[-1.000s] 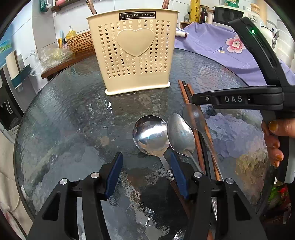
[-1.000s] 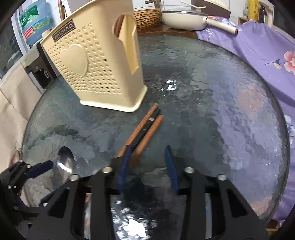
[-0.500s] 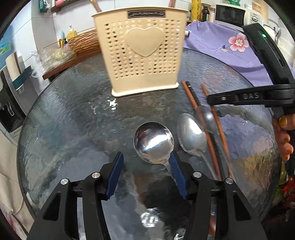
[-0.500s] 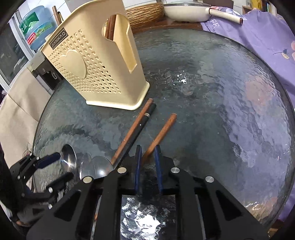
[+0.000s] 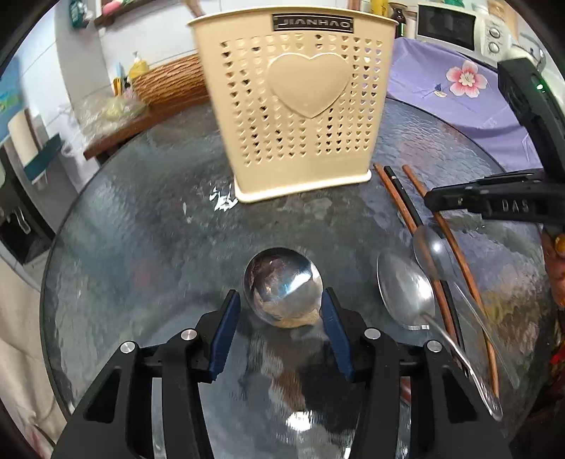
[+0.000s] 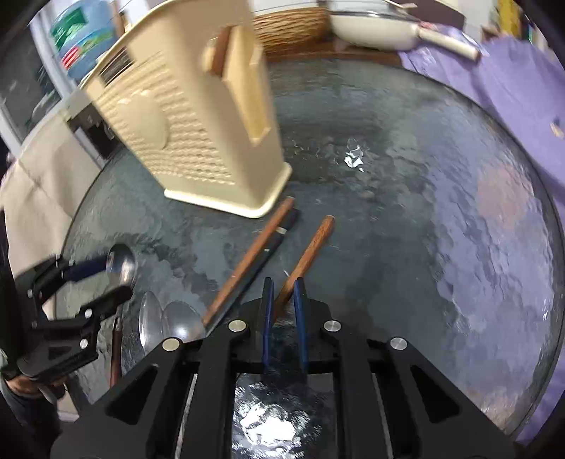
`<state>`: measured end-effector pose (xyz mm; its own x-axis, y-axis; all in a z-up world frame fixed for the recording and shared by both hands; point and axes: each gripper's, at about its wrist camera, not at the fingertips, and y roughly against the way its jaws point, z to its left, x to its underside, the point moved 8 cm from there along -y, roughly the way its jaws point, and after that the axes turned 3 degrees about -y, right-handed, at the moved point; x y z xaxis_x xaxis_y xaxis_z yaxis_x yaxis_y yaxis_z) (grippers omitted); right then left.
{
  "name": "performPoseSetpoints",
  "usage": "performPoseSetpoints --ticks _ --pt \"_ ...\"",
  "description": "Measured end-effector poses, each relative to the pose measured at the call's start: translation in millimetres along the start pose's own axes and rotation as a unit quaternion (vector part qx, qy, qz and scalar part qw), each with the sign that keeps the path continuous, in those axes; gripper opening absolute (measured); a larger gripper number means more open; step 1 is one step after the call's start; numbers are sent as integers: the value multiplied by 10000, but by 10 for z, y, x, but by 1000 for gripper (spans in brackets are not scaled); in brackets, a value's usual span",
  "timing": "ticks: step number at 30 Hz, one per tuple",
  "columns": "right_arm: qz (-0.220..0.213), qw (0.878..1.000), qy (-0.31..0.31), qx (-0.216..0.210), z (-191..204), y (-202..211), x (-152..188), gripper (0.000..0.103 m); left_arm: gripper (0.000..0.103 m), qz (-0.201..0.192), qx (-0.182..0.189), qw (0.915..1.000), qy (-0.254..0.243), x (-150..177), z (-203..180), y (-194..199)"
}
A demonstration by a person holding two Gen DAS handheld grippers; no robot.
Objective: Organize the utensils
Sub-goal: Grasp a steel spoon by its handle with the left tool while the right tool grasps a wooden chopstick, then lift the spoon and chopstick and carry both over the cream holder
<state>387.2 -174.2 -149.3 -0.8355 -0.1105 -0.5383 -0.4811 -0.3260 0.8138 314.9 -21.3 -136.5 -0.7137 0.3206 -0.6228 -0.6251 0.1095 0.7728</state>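
Right gripper point(image 6: 282, 293) clamped on brown chopstick point(image 6: 310, 247), jaws just closed, stick running toward 1 o'clock. Left gripper point(image 5: 280, 310) parted, jaws narrowing, round spoon bowl point(image 5: 282, 282) flanked by them (contact unclear), utensil holder point(image 5: 296, 106) at 12.

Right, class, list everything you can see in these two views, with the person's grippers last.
utensil holder: one, cream, upright on table
round soup spoon: one, silver, between left pads
oval spoons: two, silver, right of it
loose chopsticks: one brown, one black, beside holder
held chopstick: one, brown
glass table: one, dark, round
floral cloth: one, purple, behind table
wicker basket: one, tan, background
microwave: one, white, background
pan: one, cream, background
left gripper: black, open
right gripper: black, just closed on held chopstick
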Motion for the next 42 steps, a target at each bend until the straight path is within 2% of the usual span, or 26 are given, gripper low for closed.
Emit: performPoseSetpoints --ticks 7,11,15,18,21,27,29,35,42 --pt "10 9978 664 28 250 -56 -3 12 47 -48 10 9992 -393 -158 -61 -94" --pt "82 9984 547 -149 284 -87 -32 12 47 -37 74 9991 -419 -234 -76 -145" --pt "138 9993 341 -105 222 -100 -94 13 47 -66 97 9989 -449 -282 -134 -169" --pt "143 9996 169 157 131 -100 -147 13 49 -52 -57 9988 -491 -266 -127 -148" --pt "148 9996 58 246 115 -95 -150 13 56 48 -295 9983 -510 -243 -136 -125" --pt "118 9987 16 489 191 -133 -157 13 56 133 -552 9983 -129 -203 -103 -93" --pt "81 9988 -66 486 203 -141 -165 13 47 126 -494 9987 -63 -208 -122 -92" --pt "-109 9982 -548 211 68 -95 -178 9 46 92 -367 9993 50 -247 -146 -113" --pt "-652 9937 -910 -37 -68 111 -254 8 46 -165 -57 9996 217 -346 -118 -12"
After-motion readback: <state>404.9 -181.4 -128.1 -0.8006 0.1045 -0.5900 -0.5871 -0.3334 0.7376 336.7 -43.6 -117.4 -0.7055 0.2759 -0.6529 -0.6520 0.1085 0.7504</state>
